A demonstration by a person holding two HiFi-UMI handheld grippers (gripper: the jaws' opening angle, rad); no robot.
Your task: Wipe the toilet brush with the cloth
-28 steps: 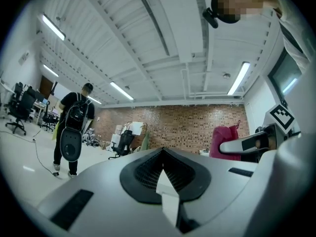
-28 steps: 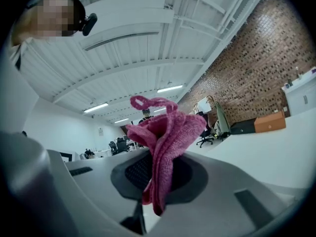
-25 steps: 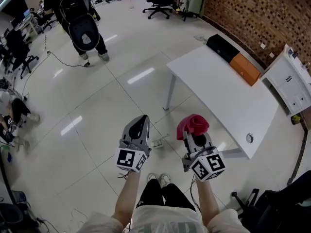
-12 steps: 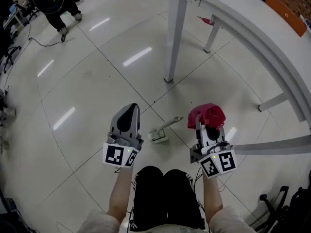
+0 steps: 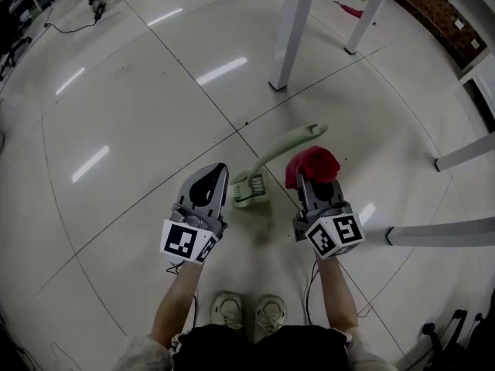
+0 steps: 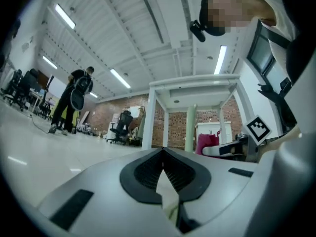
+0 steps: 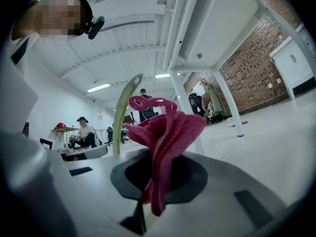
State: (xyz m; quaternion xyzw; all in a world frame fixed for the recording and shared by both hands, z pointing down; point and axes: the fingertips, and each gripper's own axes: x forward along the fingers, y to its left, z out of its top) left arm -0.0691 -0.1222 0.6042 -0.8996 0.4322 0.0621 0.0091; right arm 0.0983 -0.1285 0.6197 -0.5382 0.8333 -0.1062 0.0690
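Observation:
A pale green toilet brush [image 5: 254, 188] lies on the tiled floor, its head toward me and its curved handle [image 5: 288, 142] running away to the right. My left gripper [image 5: 218, 171] hovers low just left of the brush head, shut with nothing in it [image 6: 163, 154]. Just right of the brush, my right gripper [image 5: 312, 182] is shut on a bunched red cloth [image 5: 312, 163]. In the right gripper view the cloth [image 7: 167, 135] sticks up out of the jaws [image 7: 154, 181], with the brush handle [image 7: 123, 110] beside it. The left gripper view shows the handle [image 6: 190, 127] and cloth [image 6: 207, 143] to its right.
White table legs [image 5: 292, 29] [image 5: 373, 8] stand on the floor ahead, and more white legs [image 5: 462, 154] lie to the right. My own shoes [image 5: 247, 311] are below the grippers. A person [image 6: 74, 98] stands far off across the room; others sit at a desk [image 7: 84, 132].
Both grippers have dropped from about table height to just above the floor. The brush, small and far before, now lies between them. The cloth stays in the right jaws.

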